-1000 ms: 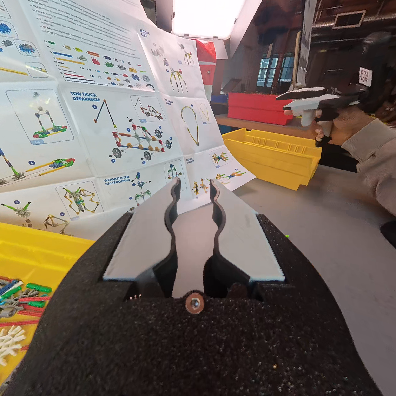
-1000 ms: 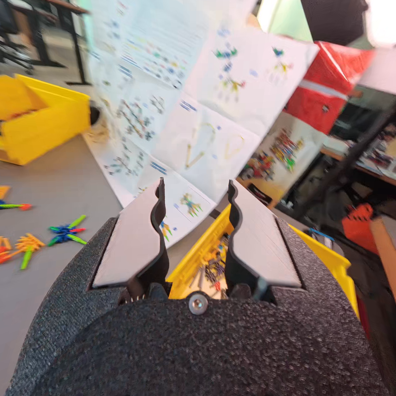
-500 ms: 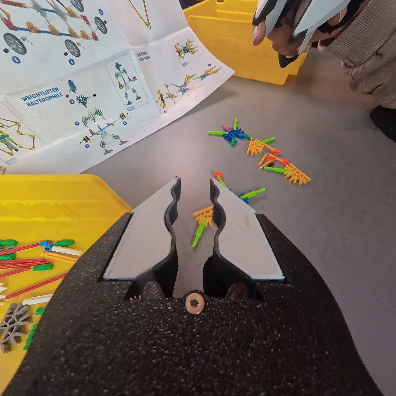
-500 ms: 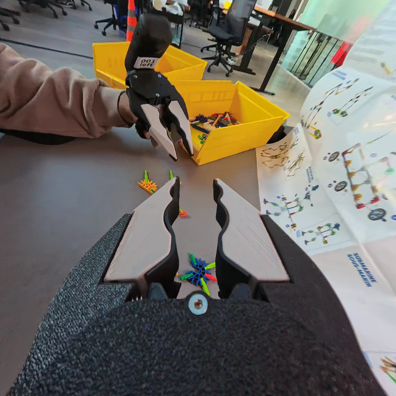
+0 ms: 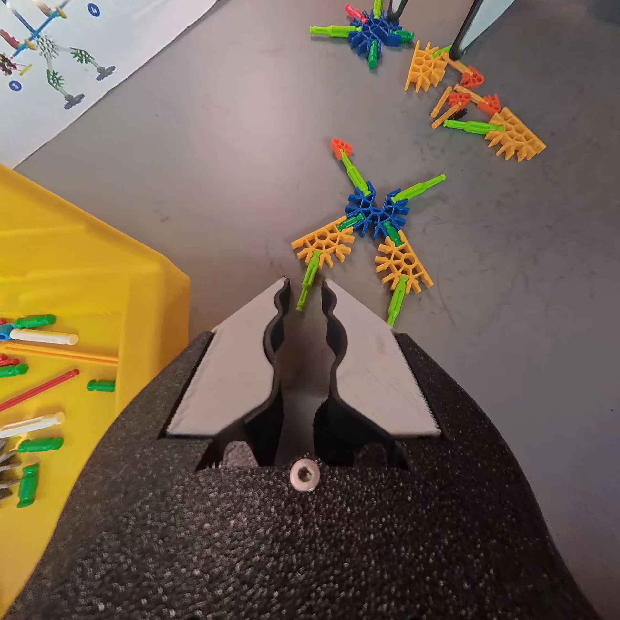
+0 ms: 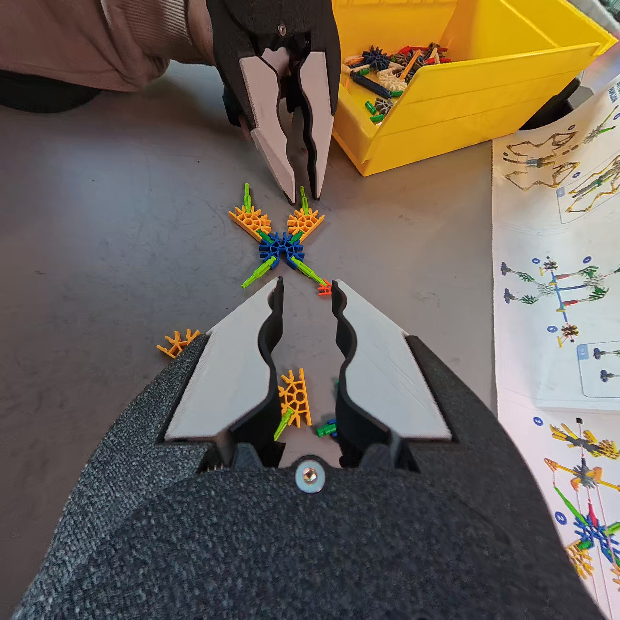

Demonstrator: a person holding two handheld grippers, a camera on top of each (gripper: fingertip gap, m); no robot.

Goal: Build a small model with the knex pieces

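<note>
My left claw point(image 5: 305, 283) gapes around a green rod point(image 5: 307, 281) of the blue-hubbed toy piece point(image 5: 375, 214) at twelve o'clock (flat on the tabletop point(image 5: 201, 151)); my right claw point(image 6: 306, 283) hangs open too.

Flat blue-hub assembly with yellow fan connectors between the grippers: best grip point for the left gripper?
Judging by pose: the green rod jutting from the nearer yellow fan connector. It lies flat, pointing into the open left gripper, so come straight along it, fingers astride. The blue hub is wider.
</note>
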